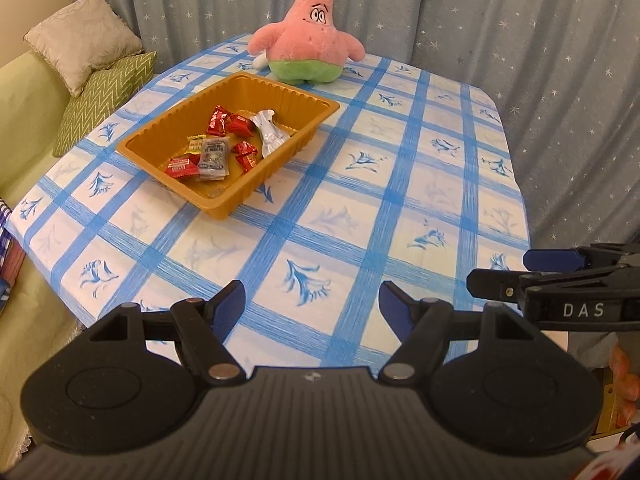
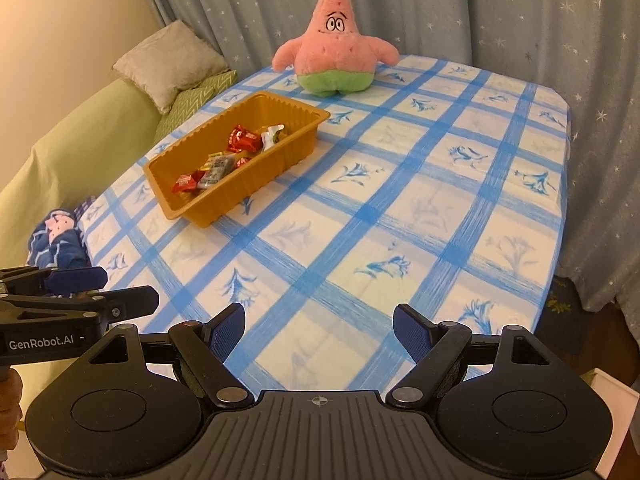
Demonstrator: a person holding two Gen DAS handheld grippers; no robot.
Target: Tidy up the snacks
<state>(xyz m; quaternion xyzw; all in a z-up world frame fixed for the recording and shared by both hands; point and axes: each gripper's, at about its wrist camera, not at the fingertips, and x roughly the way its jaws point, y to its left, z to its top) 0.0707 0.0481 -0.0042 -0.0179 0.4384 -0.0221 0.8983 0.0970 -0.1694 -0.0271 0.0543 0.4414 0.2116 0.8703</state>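
An orange plastic tray sits on the left half of the table and holds several wrapped snacks: red packets, a grey packet and a silver wrapper. My left gripper hovers over the table's near edge, open, nothing between its blue pads. My right gripper stands beside it, also open and empty. Each gripper shows from the side in the other's view, the right one and the left one. Both are well short of the tray.
A pink star-shaped plush toy stands at the table's far edge behind the tray. The blue-checked tablecloth covers the table. A green sofa with cushions lies left; starred curtains hang behind.
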